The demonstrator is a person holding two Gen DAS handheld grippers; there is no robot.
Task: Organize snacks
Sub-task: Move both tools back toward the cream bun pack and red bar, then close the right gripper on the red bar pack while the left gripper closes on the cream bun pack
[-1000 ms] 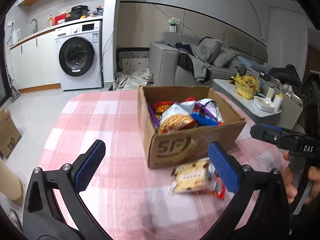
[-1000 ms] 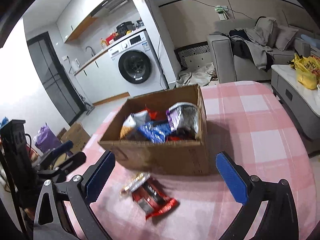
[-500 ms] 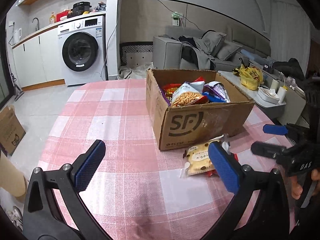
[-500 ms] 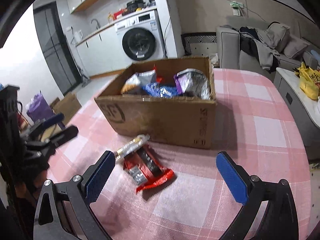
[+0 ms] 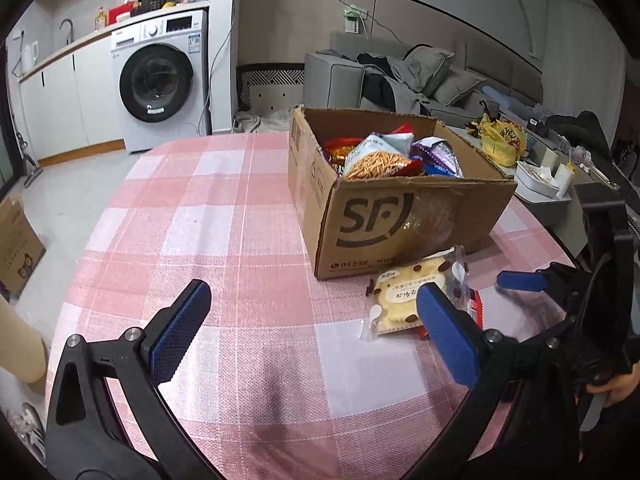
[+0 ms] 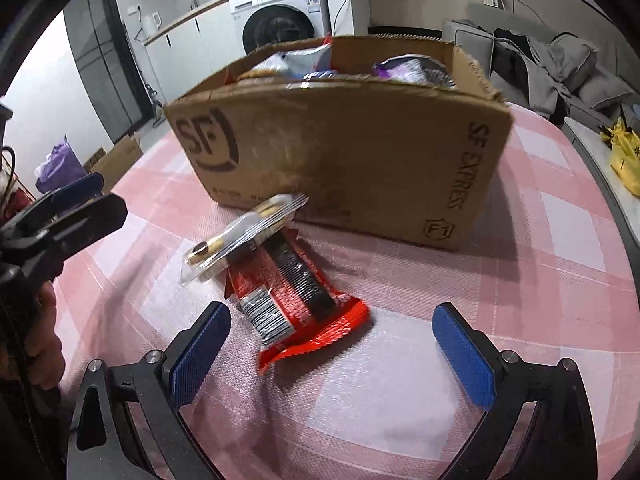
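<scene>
A brown SF cardboard box holding several snack bags stands on the pink checked tablecloth. In front of it a clear-wrapped yellow cake packet lies partly on a red snack packet. My left gripper is open and empty, low over the table, with the cake packet by its right finger. My right gripper is open and empty, just short of the red packet. It also shows in the left wrist view.
The table's round edge runs close on the left. A washing machine, a grey sofa with clothes and a low side table with a yellow bag stand beyond. A cardboard box sits on the floor.
Both grippers have dropped lower and moved closer to the two packets in front of the box. The right gripper now sits just before the red packet. Both stay open.
</scene>
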